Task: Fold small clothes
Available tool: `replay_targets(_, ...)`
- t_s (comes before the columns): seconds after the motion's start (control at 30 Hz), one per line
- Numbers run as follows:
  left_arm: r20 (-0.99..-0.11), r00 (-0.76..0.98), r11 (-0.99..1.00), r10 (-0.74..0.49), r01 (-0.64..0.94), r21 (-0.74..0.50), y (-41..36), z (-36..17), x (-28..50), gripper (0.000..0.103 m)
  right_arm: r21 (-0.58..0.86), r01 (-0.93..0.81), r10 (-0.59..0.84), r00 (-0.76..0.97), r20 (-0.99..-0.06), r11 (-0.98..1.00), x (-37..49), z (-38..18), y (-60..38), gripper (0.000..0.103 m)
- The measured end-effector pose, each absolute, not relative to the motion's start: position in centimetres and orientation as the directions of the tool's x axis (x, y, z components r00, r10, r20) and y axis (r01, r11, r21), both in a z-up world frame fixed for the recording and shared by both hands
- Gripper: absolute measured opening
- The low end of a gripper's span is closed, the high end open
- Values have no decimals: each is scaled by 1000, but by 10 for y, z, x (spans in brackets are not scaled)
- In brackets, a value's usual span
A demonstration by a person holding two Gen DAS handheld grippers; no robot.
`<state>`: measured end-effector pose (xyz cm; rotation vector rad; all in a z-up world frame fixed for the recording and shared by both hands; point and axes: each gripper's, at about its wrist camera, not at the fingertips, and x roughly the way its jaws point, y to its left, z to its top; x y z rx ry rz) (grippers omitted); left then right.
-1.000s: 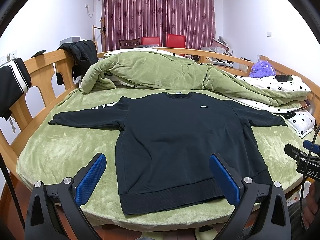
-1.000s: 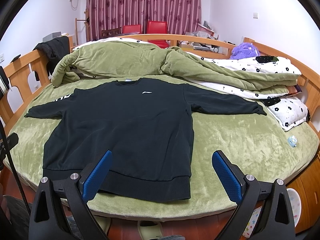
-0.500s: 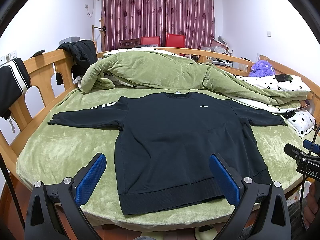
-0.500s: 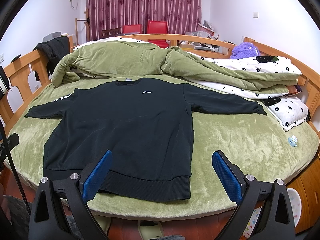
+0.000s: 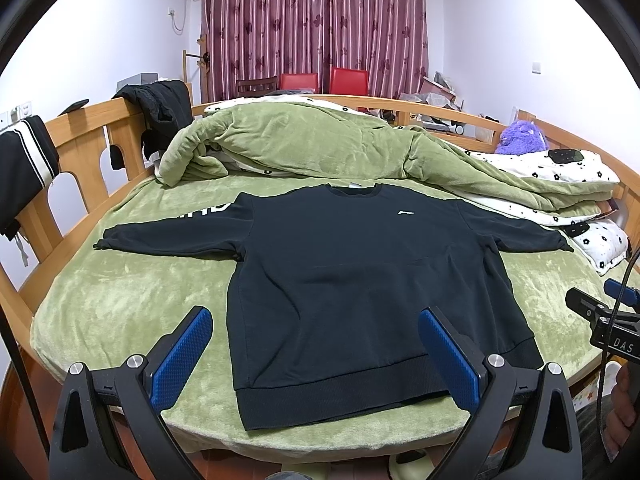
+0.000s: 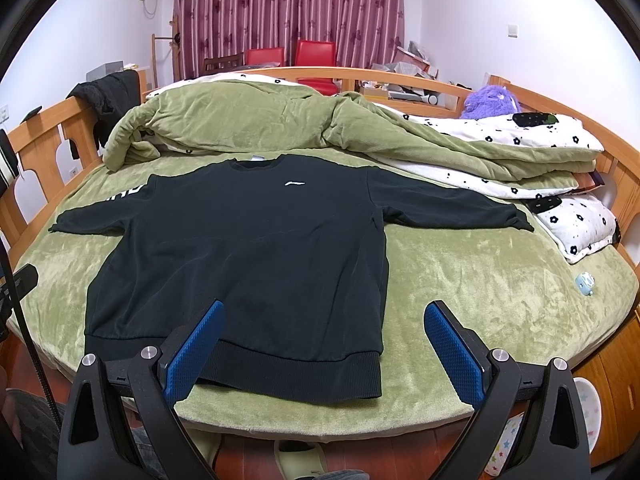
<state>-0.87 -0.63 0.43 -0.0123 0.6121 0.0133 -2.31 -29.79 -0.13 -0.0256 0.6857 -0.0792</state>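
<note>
A black long-sleeved sweatshirt (image 5: 360, 280) lies flat on the green bed cover, front up, both sleeves spread out, hem toward me; it also shows in the right wrist view (image 6: 248, 256). My left gripper (image 5: 316, 320) is open and empty, held just before the hem, near its left half. My right gripper (image 6: 324, 314) is open and empty, held over the hem's right corner. Neither touches the cloth. The right gripper's tip (image 5: 600, 312) shows at the left view's right edge.
A rolled green quilt (image 5: 320, 148) and a white flowered duvet (image 6: 520, 140) lie behind the sweatshirt. A wooden bed rail (image 5: 80, 152) with dark clothes hung on it runs at the left. A small blue object (image 6: 585, 282) lies on the cover at the right.
</note>
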Motion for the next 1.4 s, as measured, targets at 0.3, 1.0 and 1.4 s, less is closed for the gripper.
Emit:
replay_targets(0.3, -571, 821, 1000, 14, -24, -9, -6, 5, -9, 103, -50, 59, -77, 772, -631, 997, -27, -5, -292, 98)
replay_targets(1.0, -626, 766, 982, 146, -187, 1, 89, -8, 61, 103, 40, 19, 15, 708, -706, 999, 39, -36, -300, 98)
replay_targets(1.4, -706, 657, 924, 264, -383, -12, 233, -78, 142, 103, 21, -49, 52, 789, -612, 999, 147, -13, -245, 98)
